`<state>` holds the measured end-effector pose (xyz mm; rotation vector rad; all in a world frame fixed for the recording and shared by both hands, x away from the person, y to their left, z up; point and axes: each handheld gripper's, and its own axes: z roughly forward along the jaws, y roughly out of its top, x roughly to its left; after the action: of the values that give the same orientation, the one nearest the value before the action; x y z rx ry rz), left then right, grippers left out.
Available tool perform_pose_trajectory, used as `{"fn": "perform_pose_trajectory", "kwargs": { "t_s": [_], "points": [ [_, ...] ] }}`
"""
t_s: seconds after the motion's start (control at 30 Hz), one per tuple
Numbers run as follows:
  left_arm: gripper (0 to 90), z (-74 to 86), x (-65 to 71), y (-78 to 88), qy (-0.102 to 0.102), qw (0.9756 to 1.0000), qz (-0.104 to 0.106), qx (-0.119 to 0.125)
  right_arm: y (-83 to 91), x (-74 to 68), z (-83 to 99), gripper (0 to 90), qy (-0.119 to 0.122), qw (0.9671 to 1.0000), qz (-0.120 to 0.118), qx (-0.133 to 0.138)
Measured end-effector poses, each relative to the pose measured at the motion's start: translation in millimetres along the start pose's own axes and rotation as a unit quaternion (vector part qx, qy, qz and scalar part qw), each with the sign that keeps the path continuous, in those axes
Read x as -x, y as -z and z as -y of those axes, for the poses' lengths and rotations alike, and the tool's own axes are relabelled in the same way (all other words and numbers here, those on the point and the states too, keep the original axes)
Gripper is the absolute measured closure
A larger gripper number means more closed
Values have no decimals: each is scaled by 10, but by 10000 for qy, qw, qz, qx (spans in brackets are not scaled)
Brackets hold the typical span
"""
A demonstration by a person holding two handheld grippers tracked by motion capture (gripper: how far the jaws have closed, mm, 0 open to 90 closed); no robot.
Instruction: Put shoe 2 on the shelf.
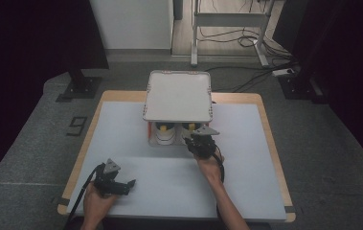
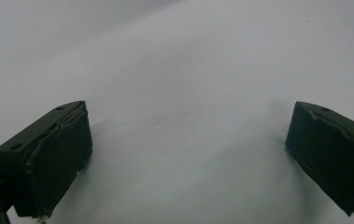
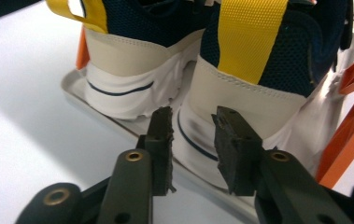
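Reaching toward the heels of 2 shoes, the right gripper (image 1: 199,142) sits just in front of the low rack (image 1: 177,96) — its jaws parted a little, holding nothing. In the right gripper view the right-hand shoe (image 3: 258,70), with its yellow pull strap (image 3: 251,39), stands just beyond the jaws, while the second shoe (image 3: 128,60) sits beside it on the lower tray (image 3: 79,91). This looks like the approach before a grasp on that nearer heel. The next move, I'd judge, calls for easing forward and either widening the jaws for the heel or rising to pinch the strap.

Room is tight there: the rack's grey top tray overhangs the shoes, an orange leg (image 3: 352,116) stands close on 1 side, and the lower tray's lip lies right under the jaws. Pulling straight back toward the person looks like the clear way out.

The left gripper (image 1: 118,182) rests low over the bare white surface (image 1: 246,182), jaws spread wide and empty — well apart from the rack.
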<state>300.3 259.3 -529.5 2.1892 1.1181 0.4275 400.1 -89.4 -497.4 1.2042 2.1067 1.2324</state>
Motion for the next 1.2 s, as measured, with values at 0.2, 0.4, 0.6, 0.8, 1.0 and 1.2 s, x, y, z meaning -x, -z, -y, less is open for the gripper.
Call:
{"fn": "perform_pose_trajectory", "kwargs": {
  "t_s": [0.2,0.4,0.6,0.8,1.0,1.2],
  "points": [
    [4,1,1,-1,0,10000,-7,9,107,-11,-6,469,17,9995,-326,-33],
    [4,1,1,-1,-4,10000,-8,10,219,-19,-20,258,214,9976,-574,-307],
    [5,1,2,0,-4,10000,-10,10,403,-14,-21,122,353,9973,-515,-379],
    [5,0,1,0,-9,10000,-4,6,596,6,3,0,649,9951,-487,-561],
    [5,1,1,0,-4,10000,-7,10,815,108,68,0,774,9948,-373,-547],
    [5,0,1,0,-7,10000,-8,10,1074,273,155,0,761,9956,-155,-518]
  ]
}}
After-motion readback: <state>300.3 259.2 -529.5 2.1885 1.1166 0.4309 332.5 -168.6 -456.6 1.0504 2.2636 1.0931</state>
